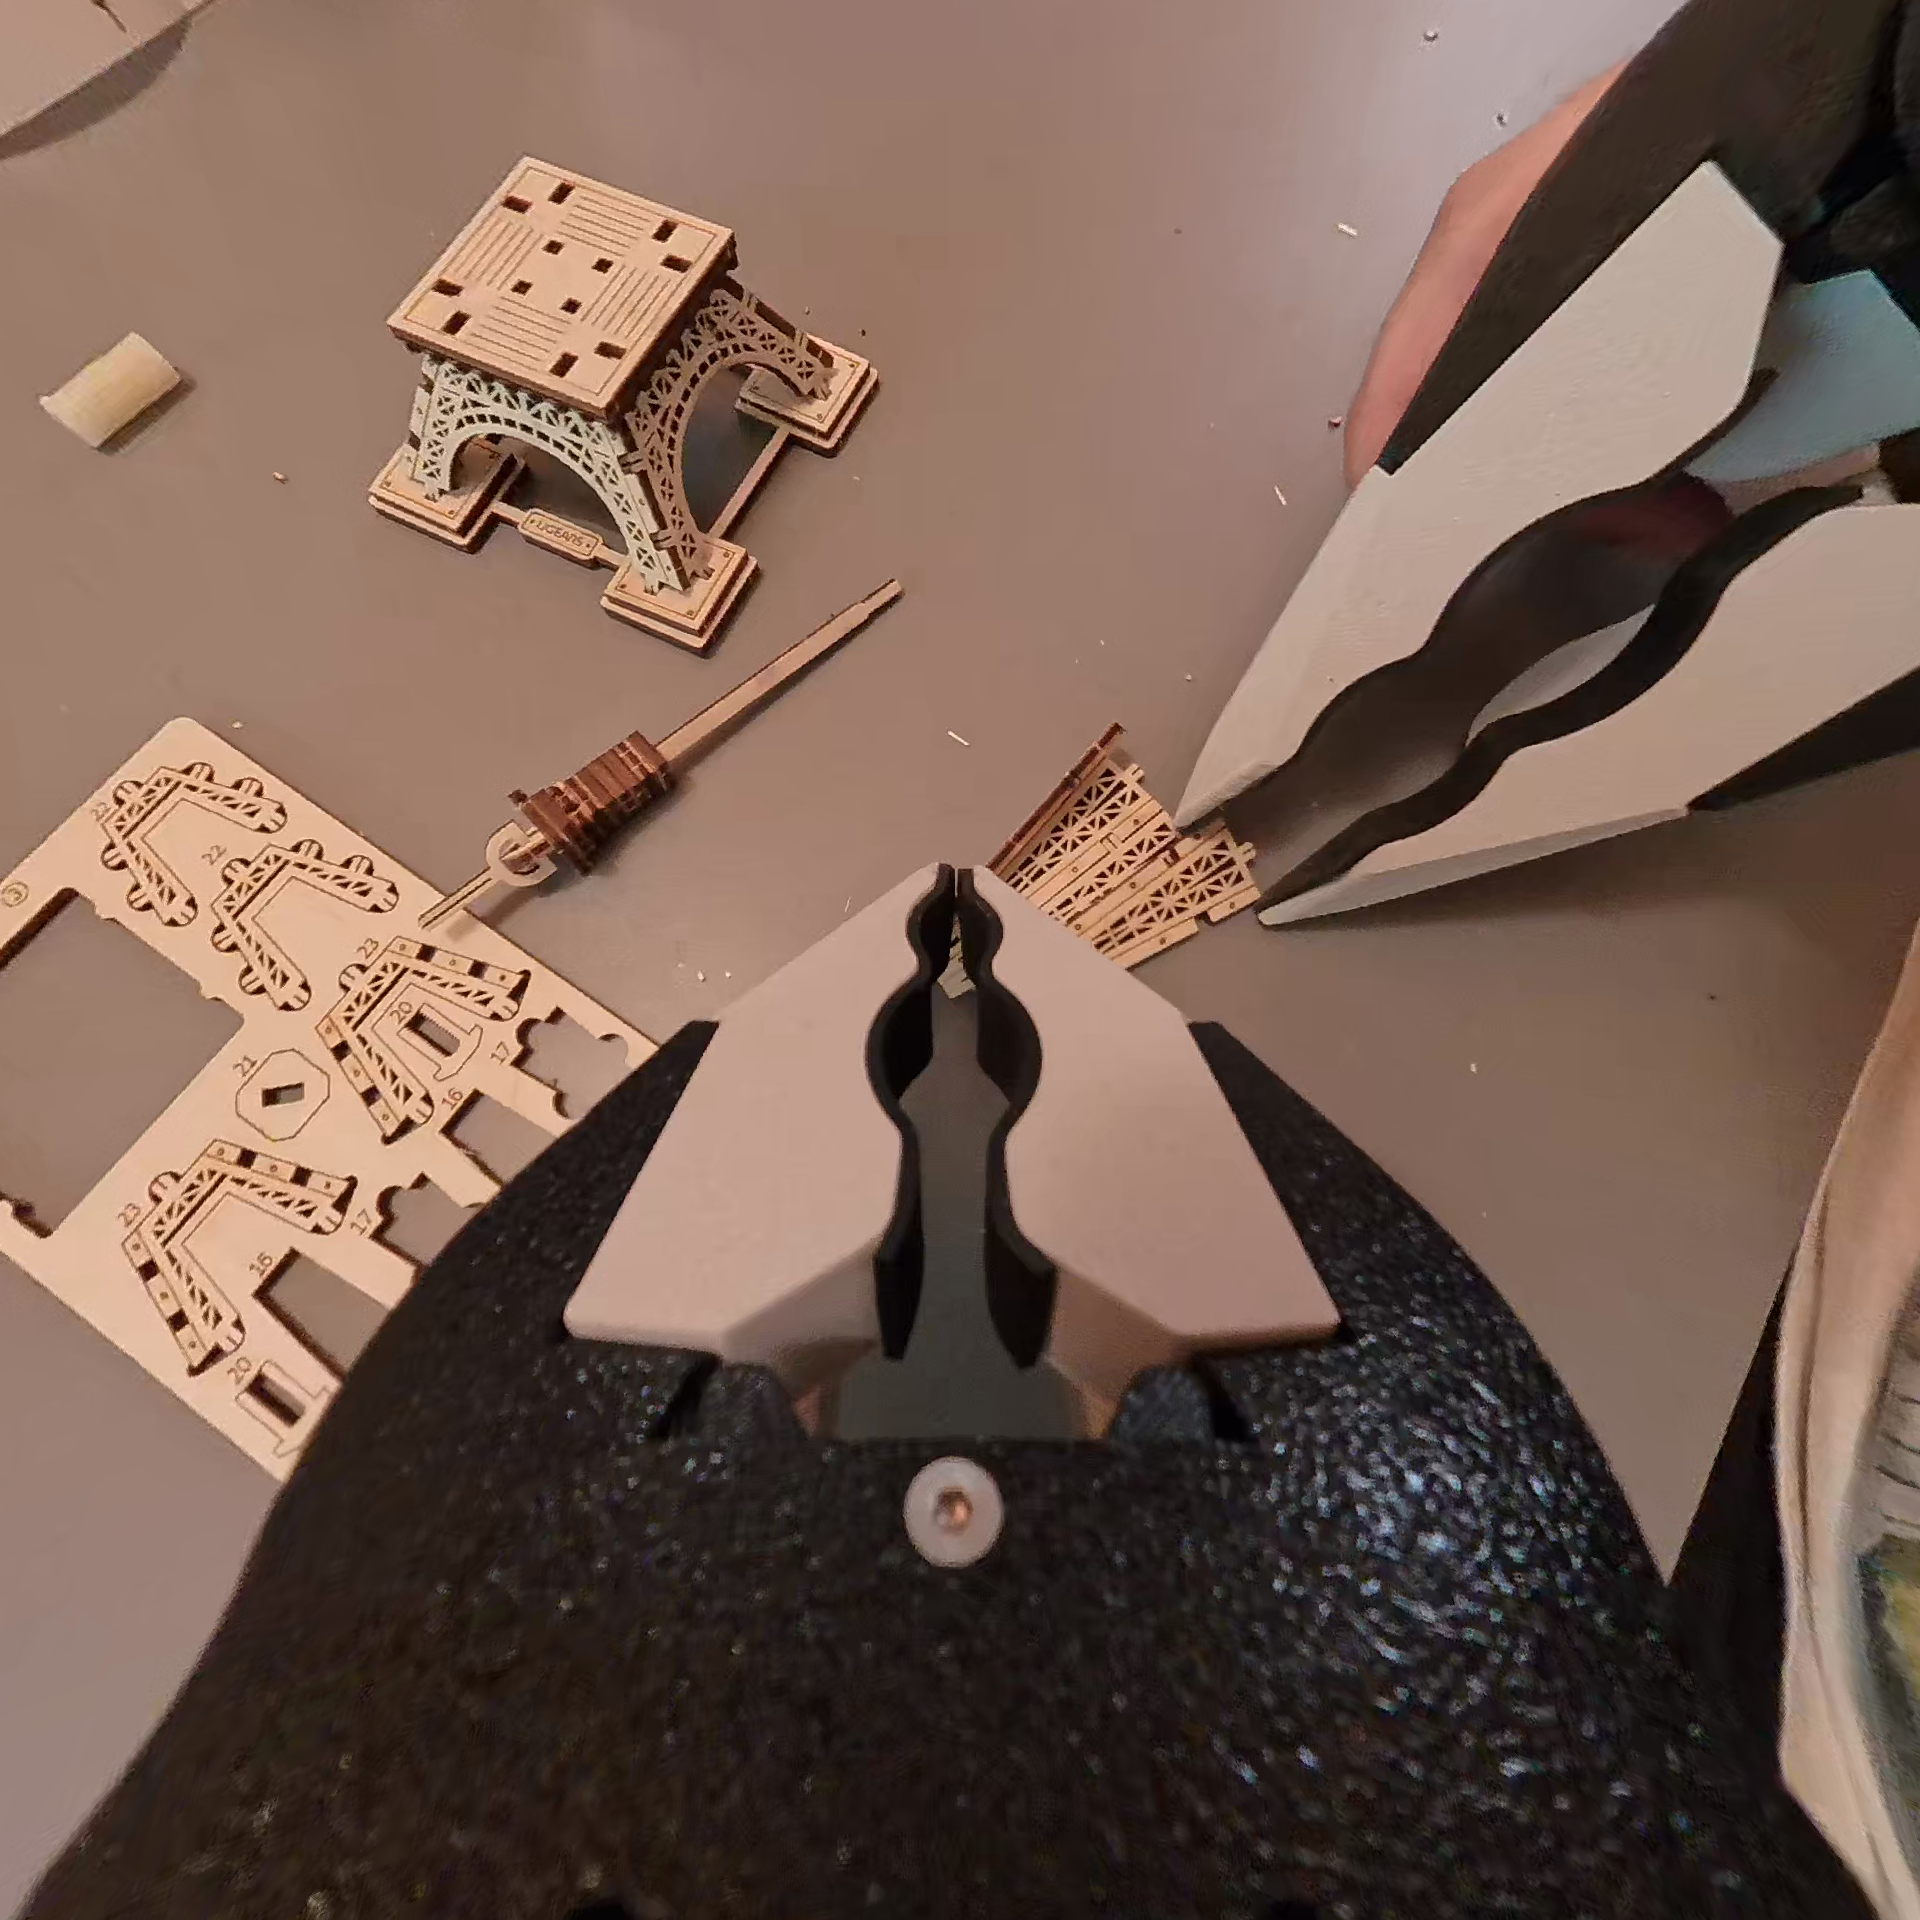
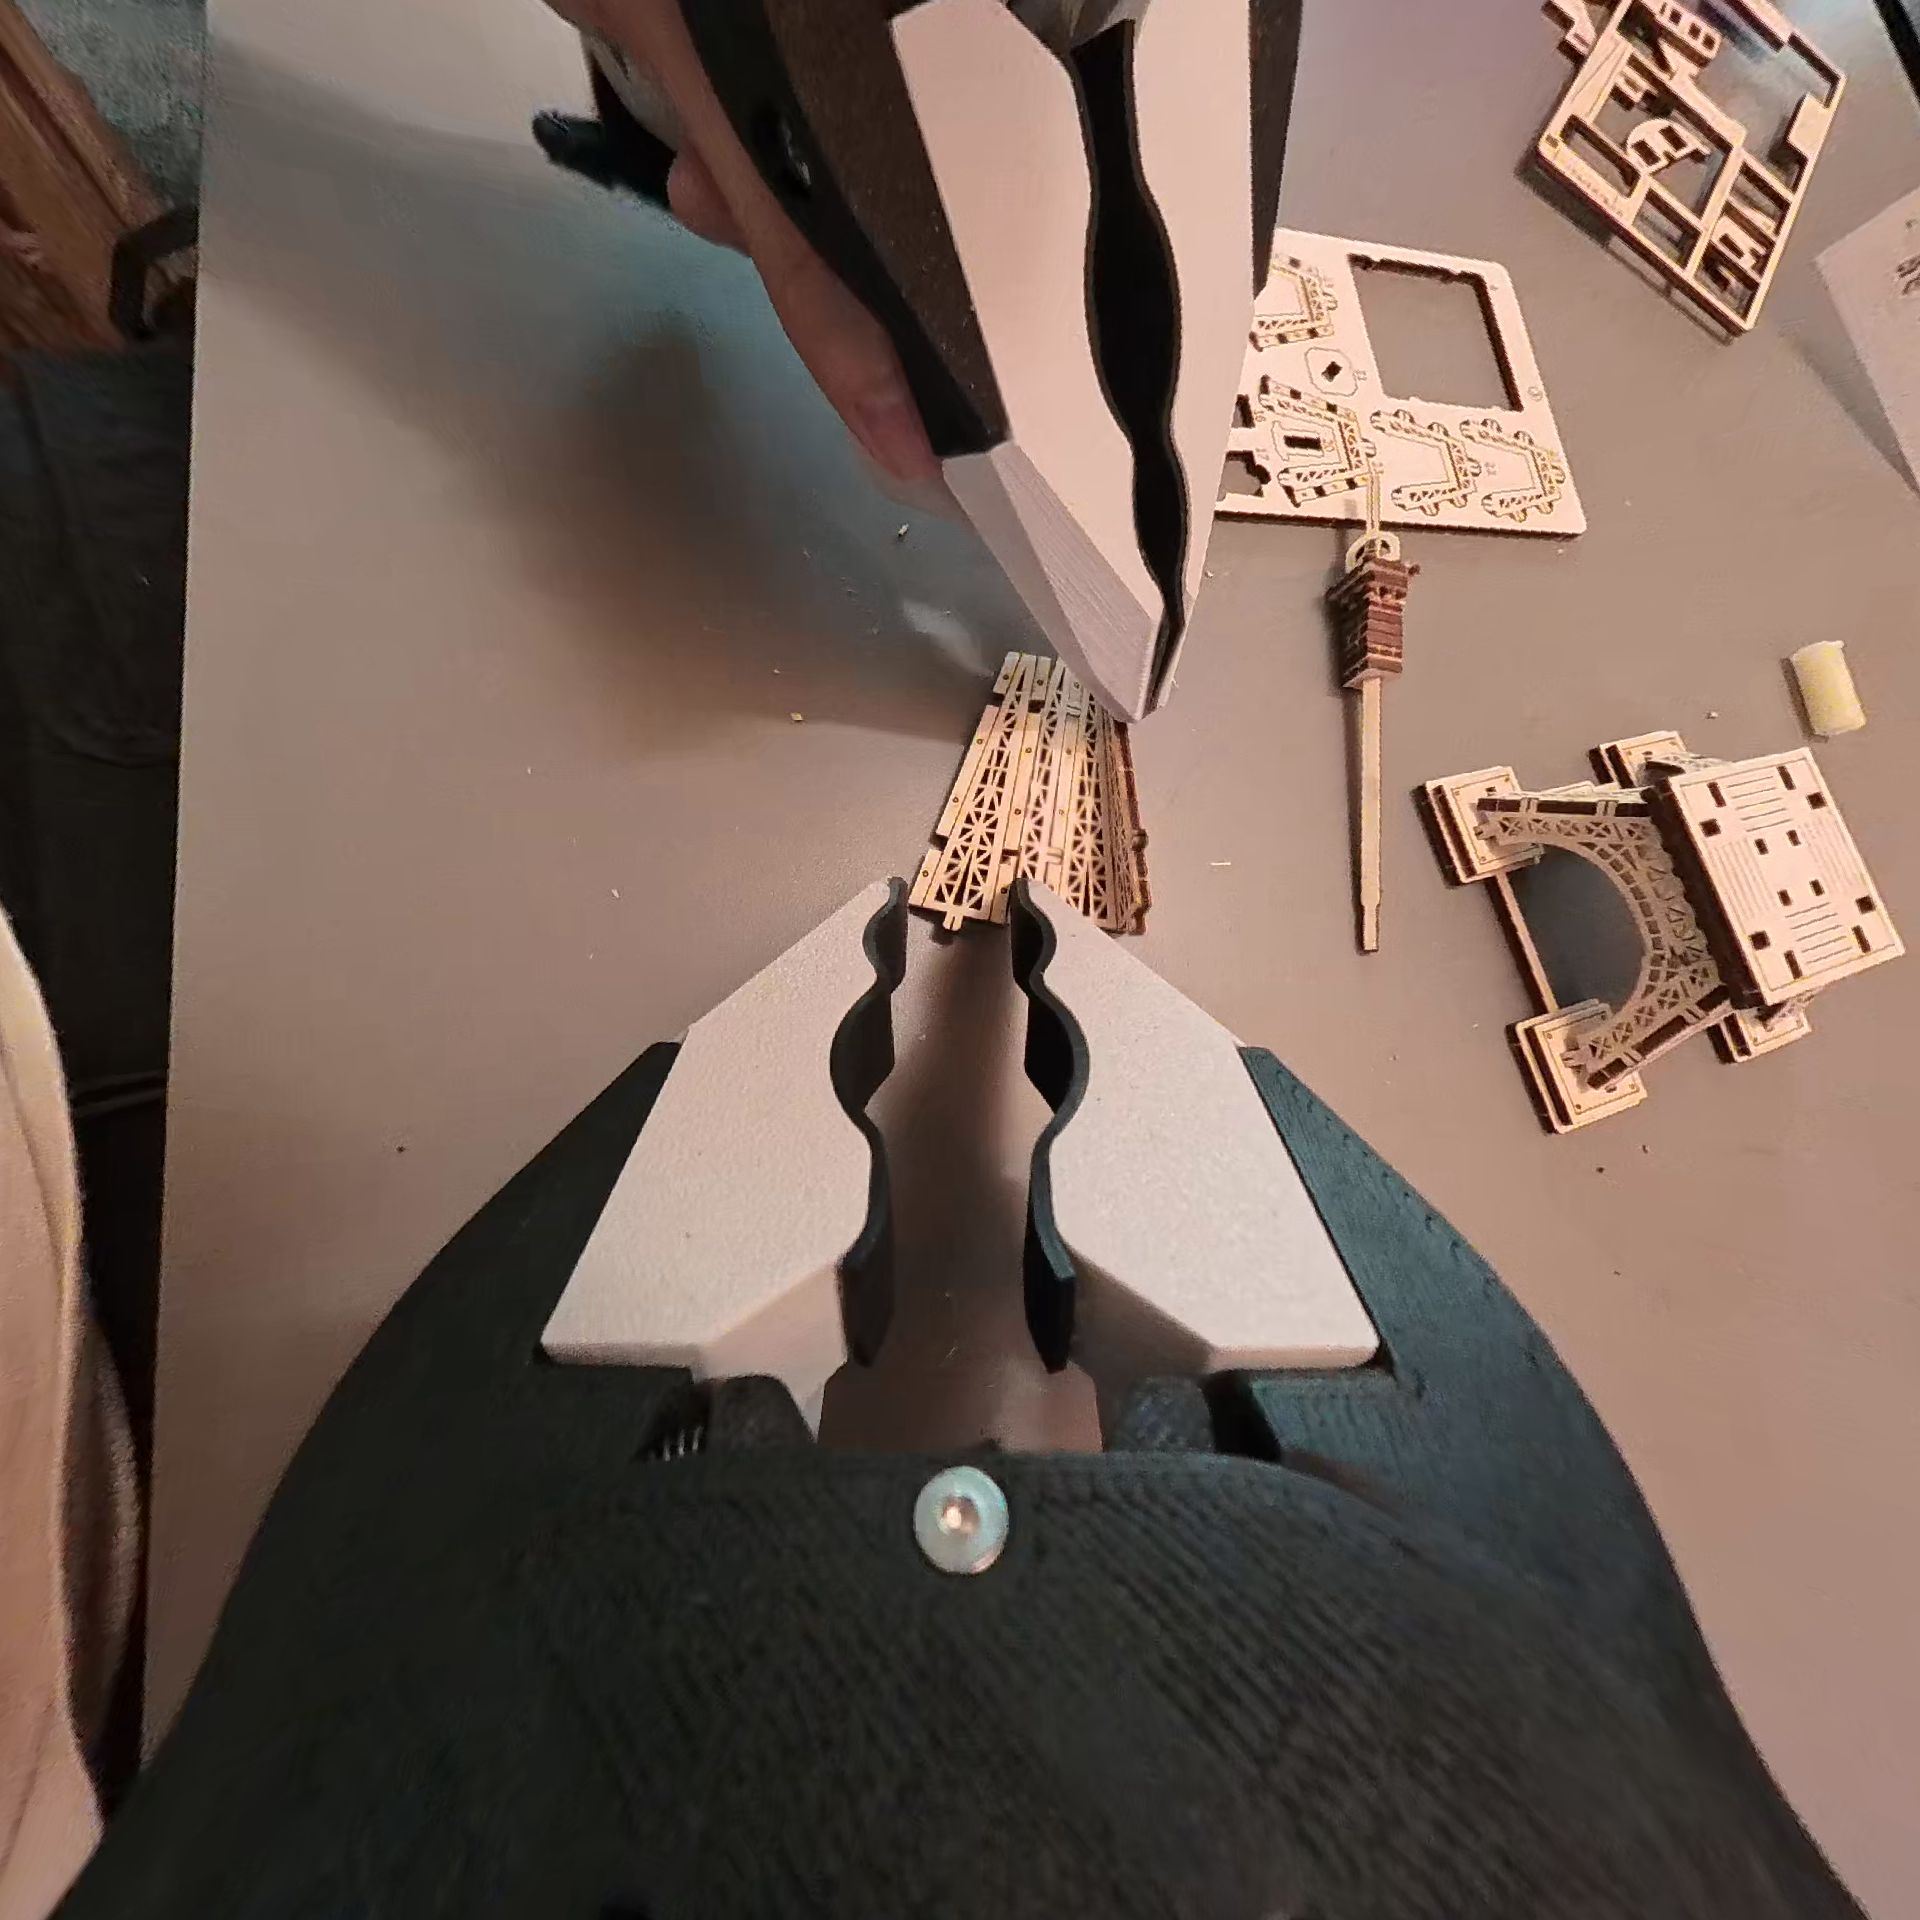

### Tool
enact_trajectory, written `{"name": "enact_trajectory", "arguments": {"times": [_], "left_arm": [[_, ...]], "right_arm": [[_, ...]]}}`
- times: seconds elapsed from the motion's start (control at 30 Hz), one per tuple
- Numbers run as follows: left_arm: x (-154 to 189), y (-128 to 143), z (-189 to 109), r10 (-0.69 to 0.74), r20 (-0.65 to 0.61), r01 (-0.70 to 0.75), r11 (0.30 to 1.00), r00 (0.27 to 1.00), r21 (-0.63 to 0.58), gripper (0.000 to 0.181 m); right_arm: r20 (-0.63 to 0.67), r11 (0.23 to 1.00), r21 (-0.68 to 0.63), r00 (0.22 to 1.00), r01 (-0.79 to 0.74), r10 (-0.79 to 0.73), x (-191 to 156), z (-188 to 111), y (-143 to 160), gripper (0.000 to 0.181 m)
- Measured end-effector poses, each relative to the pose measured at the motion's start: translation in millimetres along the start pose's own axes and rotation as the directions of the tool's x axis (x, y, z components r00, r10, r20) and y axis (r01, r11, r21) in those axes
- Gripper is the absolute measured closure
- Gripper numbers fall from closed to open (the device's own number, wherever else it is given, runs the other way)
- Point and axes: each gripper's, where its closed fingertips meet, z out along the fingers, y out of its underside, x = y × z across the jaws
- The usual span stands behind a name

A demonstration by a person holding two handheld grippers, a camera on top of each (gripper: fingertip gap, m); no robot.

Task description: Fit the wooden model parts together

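At the near centre of the table (image 2: 520, 727), left gripper (image 1: 954, 875) clenched tip to tip, maybe nipping the near end of the lattice panels (image 1: 1127, 871) — cannot tell for sure. Right gripper (image 2: 958, 902) spread apart, gripping nothing, tips just short of the same flat bundle's other end. Further left, spire piece (image 1: 613, 800) lying loose, just beside the part sheet (image 1: 156, 1060). Far left, tower base (image 1: 613, 405) standing, four arched legs under a slotted deck. So: bottom stage done, by the look of it; middle section and spire not yet fitted. Count: two grippers, one built base, one spire, one bundle of several panels, two punched sheets counting the second sheet (image 2: 1683, 145), one small pale block (image 1: 112, 390).
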Motion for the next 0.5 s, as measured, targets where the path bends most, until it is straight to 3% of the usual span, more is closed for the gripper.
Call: {"name": "enact_trajectory", "arguments": {"times": [0.23, 0.37, 0.5], "left_arm": [[0.6, 0.3, -0.5, -0.044, 0.06, 0.043, 0.999, 0.997, 0.013, 0.181], [1.3, 0.6, -1.0, -0.019, 0.077, 0.018, 1.0, 0.997, 0.013, 0.181], [-0.5, 0.7, -1.5, -0.013, 0.086, 0.012, 1.0, 0.996, 0.016, 0.179]], "right_arm": [[0.0, 0.991, -0.006, 0.991, -0.136, 0.136, -0.1, 4.0, -2.6, 0.162], [-0.043, 0.997, -0.012, 0.996, -0.081, 0.08, 3.9, 1.0, -1.9, 0.15], [-0.076, 1.0, 0.013, 0.997, -0.011, 0.012, 4.1, -1.6, -5.0, 0.16]]}}
